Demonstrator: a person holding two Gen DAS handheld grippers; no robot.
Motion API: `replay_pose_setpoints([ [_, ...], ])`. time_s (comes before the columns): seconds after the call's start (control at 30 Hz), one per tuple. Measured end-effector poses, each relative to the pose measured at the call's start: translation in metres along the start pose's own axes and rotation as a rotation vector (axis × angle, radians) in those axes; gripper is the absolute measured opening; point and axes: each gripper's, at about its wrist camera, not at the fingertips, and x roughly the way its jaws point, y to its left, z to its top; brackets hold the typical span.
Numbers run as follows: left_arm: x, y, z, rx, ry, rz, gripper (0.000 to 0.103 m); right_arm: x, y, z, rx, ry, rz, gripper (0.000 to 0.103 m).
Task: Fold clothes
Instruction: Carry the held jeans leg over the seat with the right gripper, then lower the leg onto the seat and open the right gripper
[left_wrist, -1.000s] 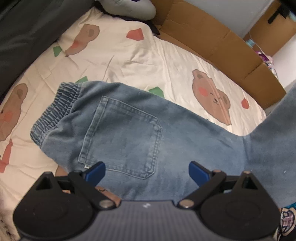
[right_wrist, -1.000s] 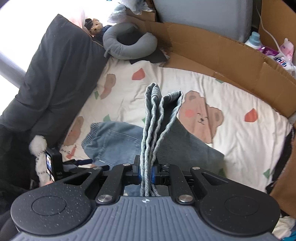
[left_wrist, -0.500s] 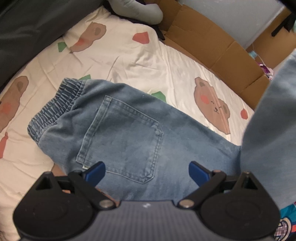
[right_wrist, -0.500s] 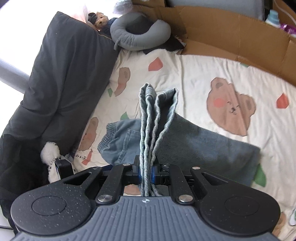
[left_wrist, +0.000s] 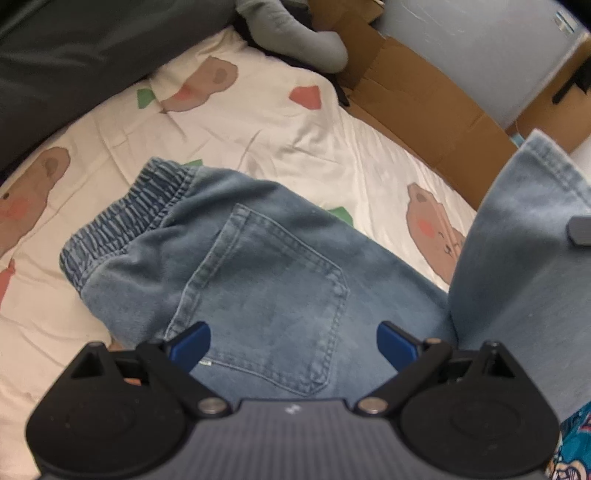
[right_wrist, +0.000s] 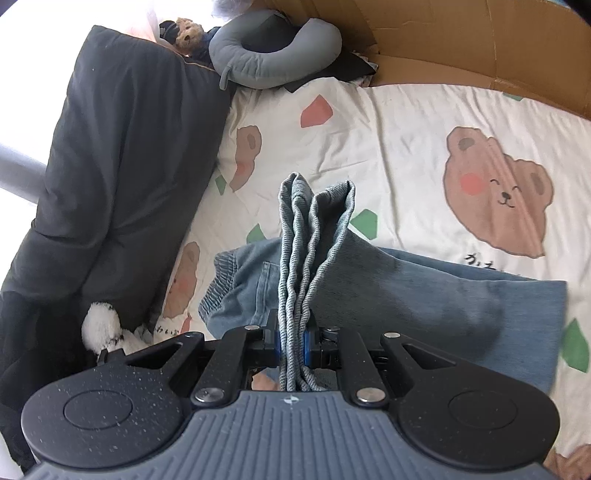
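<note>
Jeans (right_wrist: 424, 295) hems bunch upright, pinched in right gripper (right_wrist: 293, 341).

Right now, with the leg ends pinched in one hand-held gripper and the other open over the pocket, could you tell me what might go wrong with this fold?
1. The right hand-held gripper pinches several bunched layers of the jeans at their hems; one layer could slip out and spoil the fold.
2. The left hand-held gripper hangs open above the back pocket, pinning nothing, so the waistband end may drag across the bear-print sheet.
3. The raised leg could land crooked.
</note>
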Motion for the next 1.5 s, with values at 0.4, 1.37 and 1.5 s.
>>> replay_pose_setpoints([
  [0.4,0.015,0.015,-0.02,0.024,-0.129,0.034,0.098,0.083,-0.023,-0.015,0.122,-0.01,0.079,0.01],
  [1.37,-0.001,0.043,-0.031,-0.021,-0.251,0.209,0.095,0.218,-0.005,-0.02,0.075,0.154,0.041,0.028],
  [1.5,-0.005,0.046,-0.031,-0.039,-0.258,0.238,0.095,0.219,0.004,-0.018,0.07,0.161,0.09,0.04],
])
